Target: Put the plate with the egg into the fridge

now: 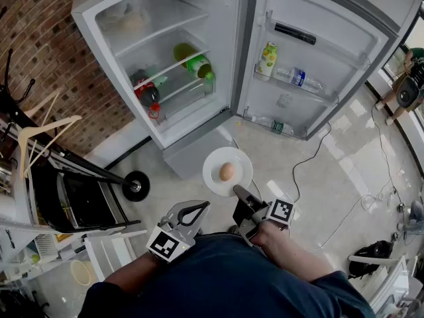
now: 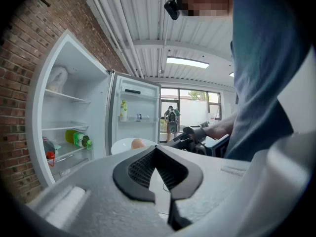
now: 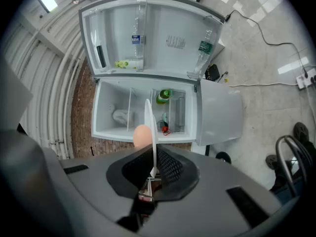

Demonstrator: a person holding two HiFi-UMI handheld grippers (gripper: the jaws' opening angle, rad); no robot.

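The plate (image 1: 227,158) with the egg (image 1: 226,171) at its middle is held in the air over the floor (image 1: 331,177), just in front of the lower part of the open fridge (image 1: 132,8). The right hand-held gripper (image 1: 237,191) is clamped on its near rim. The head view shows the plate from above as a full white disc. The right gripper view, rolled on its side, shows it only as a thin white edge pinched between the closed jaws, with the egg bulging to the left of that edge and the fridge shelves straight behind it. The left hand-held gripper (image 1: 202,205) hangs just left of the right one with its jaw tips together and nothing between them. Its own view shows the plate and egg past those tips, and also a lit ceiling panel (image 2: 187,61) that no other view shows. Inside the fridge, a white bundle (image 1: 126,22) lies on the top shelf, a green bottle (image 1: 194,61) on the middle one, and a dark and red container (image 1: 147,97) below it. The swung-out door (image 1: 331,38) carries a yellow-green bottle (image 1: 267,58) and a clear bottle (image 1: 298,78) lying on its side. A cable (image 1: 311,158) trails across the floor, a rack with a wooden hanger (image 1: 46,128) stands at the left, and a person (image 1: 405,85) stands far off at the right.
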